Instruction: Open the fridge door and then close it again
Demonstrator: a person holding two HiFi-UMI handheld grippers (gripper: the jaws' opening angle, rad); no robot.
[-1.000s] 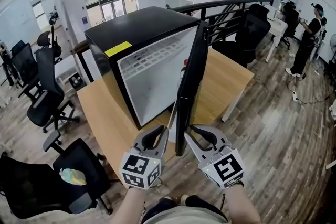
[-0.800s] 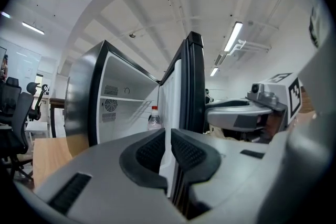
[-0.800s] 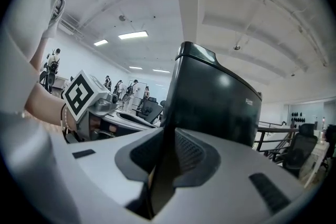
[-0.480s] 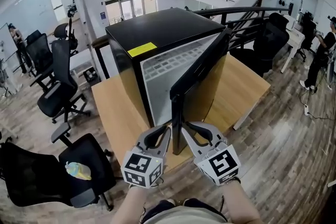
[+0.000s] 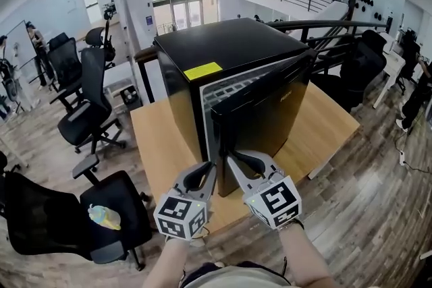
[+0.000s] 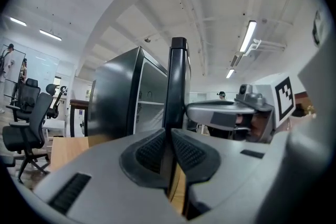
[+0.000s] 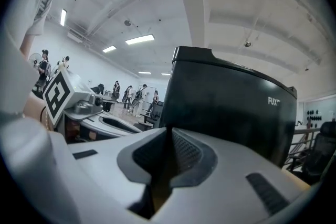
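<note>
Wooden bench (image 5: 165, 138), black mini fridge (image 5: 229, 47), door (image 5: 266, 121) ajar.
Left gripper (image 5: 211, 165) fingers nearly together, right gripper (image 5: 230, 160) fingers closing, both empty beside door.

- A black fridge (image 5: 229, 54) is seen at centre on a wooden table (image 5: 162, 138), with a yellow label (image 5: 203, 71) on its top.
- The fridge door (image 5: 263, 121) is seen slightly ajar, its free edge toward 6 o'clock.
- The left gripper (image 5: 212, 166) is placed just beside that edge.
- The right gripper (image 5: 231, 160) is set at the door's front, its jaws closing with nothing seen between them.
- A black chair (image 5: 67, 226) is seen at 8 o'clock.
</note>
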